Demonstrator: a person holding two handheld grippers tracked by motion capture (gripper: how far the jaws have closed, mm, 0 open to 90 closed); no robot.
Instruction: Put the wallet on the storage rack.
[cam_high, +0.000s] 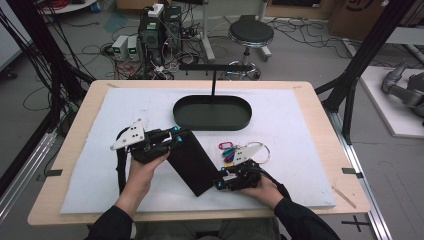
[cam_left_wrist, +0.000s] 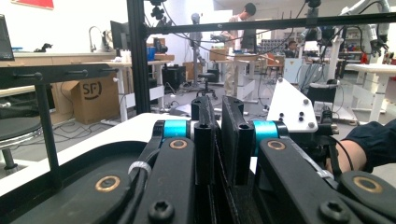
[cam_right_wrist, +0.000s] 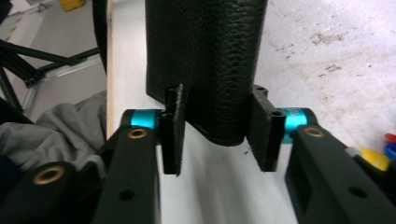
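Note:
A long black leather pouch (cam_high: 192, 162) lies slanted on the white mat (cam_high: 300, 130). My left gripper (cam_high: 181, 140) is shut on its upper left end; in the left gripper view the jaws (cam_left_wrist: 219, 140) pinch the pouch's thin edge (cam_left_wrist: 218, 172). My right gripper (cam_high: 218, 184) is at the lower right corner. In the right gripper view its jaws (cam_right_wrist: 217, 140) stand apart, open, with the pouch's rounded end (cam_right_wrist: 205, 56) between them. A key ring (cam_high: 235, 152) with coloured tags lies just right of the pouch, beside the right gripper; a yellow tag (cam_right_wrist: 373, 158) shows at that view's edge.
A black oval tray (cam_high: 212, 125) sits at the back middle of the mat, with a thin black T-shaped stand (cam_high: 214, 75) behind it. Black frame posts rise at both table sides. A stool (cam_high: 250, 34) and cables lie on the floor beyond.

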